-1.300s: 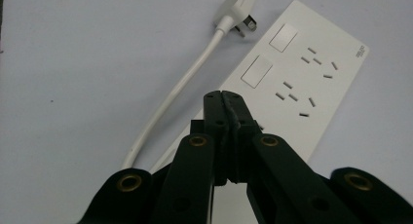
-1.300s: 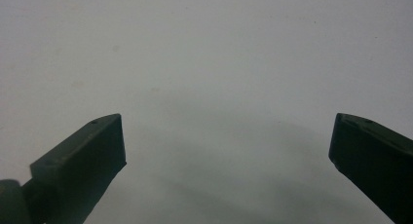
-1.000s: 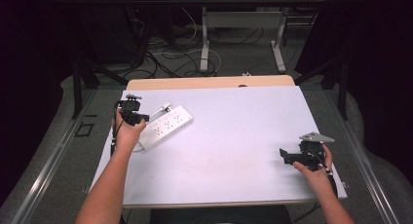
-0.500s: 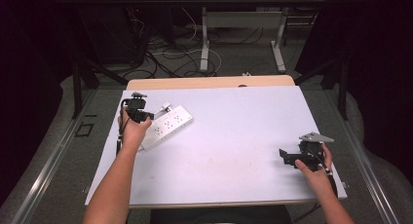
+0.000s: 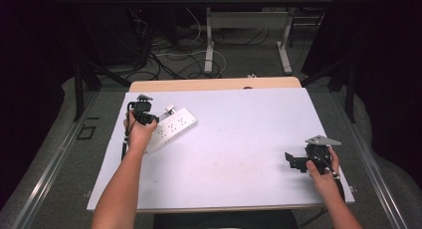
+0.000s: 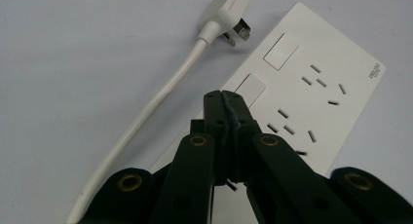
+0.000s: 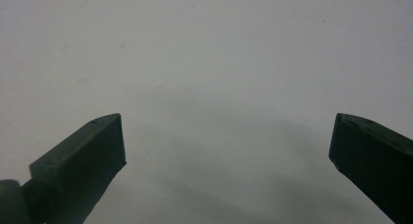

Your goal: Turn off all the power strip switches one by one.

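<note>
pale lilac table top (image 5: 239,139) is spreading out from the person's edge, bare across its middle. nearest, at the right corner, the right gripper (image 5: 297,162) is resting low over the table with its jaws spread wide and nothing between them, probably parked there while the other hand is working. farther up on the left, the left gripper (image 6: 225,98) is hovering with its jaws clenched tight on nothing, tips meeting just above the near part of the white power strip (image 6: 302,83). it looks as if the closed tips are being readied to press a switch or nudge the strip. the strip is lying flat and slantwise near the table's left side, its cord (image 6: 156,102) looping back so the plug (image 6: 226,12) is lying loose beside the strip's far end. beyond the table, grey floor, tangled cables (image 5: 169,59) and another desk's legs (image 5: 209,45) are sitting against dark curtains.
</note>
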The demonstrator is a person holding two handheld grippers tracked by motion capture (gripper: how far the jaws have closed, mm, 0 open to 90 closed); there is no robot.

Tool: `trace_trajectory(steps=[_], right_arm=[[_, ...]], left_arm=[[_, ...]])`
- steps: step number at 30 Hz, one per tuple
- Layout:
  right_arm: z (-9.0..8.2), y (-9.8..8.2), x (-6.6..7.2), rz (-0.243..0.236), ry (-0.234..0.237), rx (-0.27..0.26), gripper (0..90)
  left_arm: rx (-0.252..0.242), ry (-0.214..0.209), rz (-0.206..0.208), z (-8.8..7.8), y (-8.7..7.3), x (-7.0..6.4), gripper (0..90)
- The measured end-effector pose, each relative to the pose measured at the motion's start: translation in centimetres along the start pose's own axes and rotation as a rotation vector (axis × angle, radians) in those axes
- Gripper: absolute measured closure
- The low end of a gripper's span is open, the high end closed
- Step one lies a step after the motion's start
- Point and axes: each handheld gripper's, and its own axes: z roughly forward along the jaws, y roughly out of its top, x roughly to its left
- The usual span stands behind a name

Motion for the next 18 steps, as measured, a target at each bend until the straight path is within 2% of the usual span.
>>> trace_trajectory(steps=[2,6,12,18], right_arm=[[0.0,0.0,0.0,0.0,0.002,-0.001,0.0],[0.03,-0.02,0.04,0.003,0.006,0.0,0.0],[0.03,-0.02,0.07,0.004,0.002,-0.001,0.0],[0.07,-0.02,0.09,-0.002,0.006,0.002,0.0]], left_arm=[[-0.015,0.007,0.0,0.3,-0.07,-0.09,90.0],[0.015,0.002,-0.003,0.49,-0.03,-0.14,90.0],[0.018,0.014,-0.014,0.93,-0.21,-0.14,90.0],[0.026,0.012,-0.007,1.17,-0.34,-0.07,90.0]])
